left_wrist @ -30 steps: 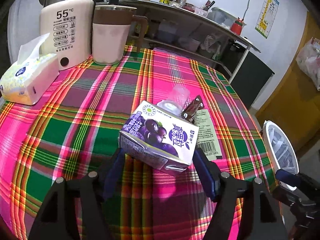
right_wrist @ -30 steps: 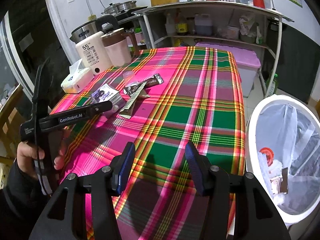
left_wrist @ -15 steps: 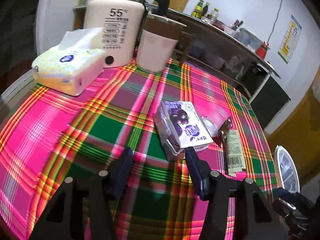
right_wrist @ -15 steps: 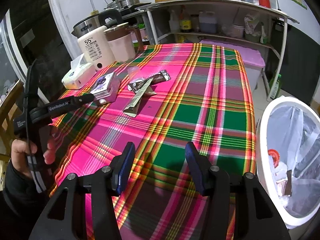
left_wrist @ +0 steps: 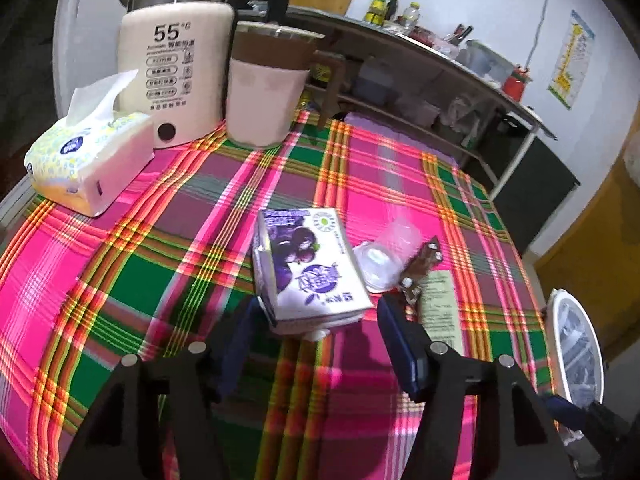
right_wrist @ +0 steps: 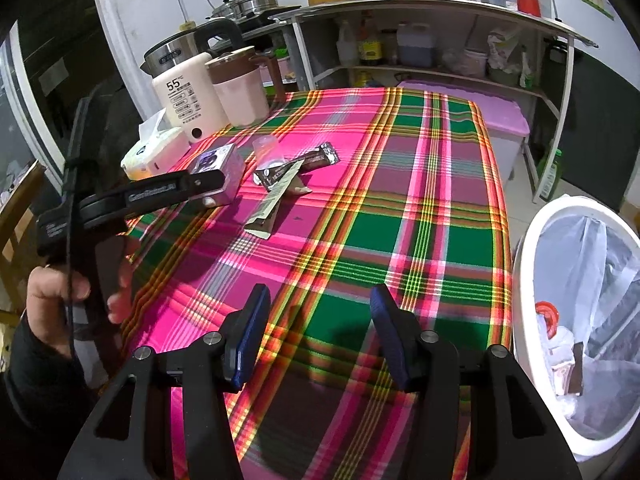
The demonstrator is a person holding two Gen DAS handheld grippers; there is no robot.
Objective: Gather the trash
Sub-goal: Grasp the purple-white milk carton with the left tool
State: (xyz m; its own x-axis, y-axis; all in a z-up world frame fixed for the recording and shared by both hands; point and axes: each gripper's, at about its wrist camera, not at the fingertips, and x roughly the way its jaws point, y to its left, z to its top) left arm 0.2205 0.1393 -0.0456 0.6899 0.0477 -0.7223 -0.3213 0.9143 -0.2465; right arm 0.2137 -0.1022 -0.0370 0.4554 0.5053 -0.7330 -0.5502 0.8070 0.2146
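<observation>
A purple-and-white juice carton (left_wrist: pixel 308 268) lies on the plaid tablecloth (left_wrist: pixel 168 240). My left gripper (left_wrist: pixel 316 320) is open, its fingers on either side of the carton's near end, apart from it. Beside the carton lie a clear plastic cup (left_wrist: pixel 384 256), a brown wrapper (left_wrist: pixel 424 264) and a paper label (left_wrist: pixel 440 304). In the right wrist view the carton (right_wrist: pixel 218 164), the cup (right_wrist: pixel 268 150) and the wrappers (right_wrist: pixel 296 168) lie mid-table. My right gripper (right_wrist: pixel 316 316) is open and empty over the table's near part. A white lined trash bin (right_wrist: pixel 580 312) stands at the right.
A tissue pack (left_wrist: pixel 84 152), a cream kettle (left_wrist: pixel 176 68) and a pink jug (left_wrist: pixel 268 84) stand at the table's far left. Shelving (right_wrist: pixel 432 40) with bottles stands behind the table. The bin (left_wrist: pixel 576 352) sits off the table's right edge.
My left gripper drew back from the carton and swung left, then closed in again on its near end. My right gripper moved slightly and stayed open.
</observation>
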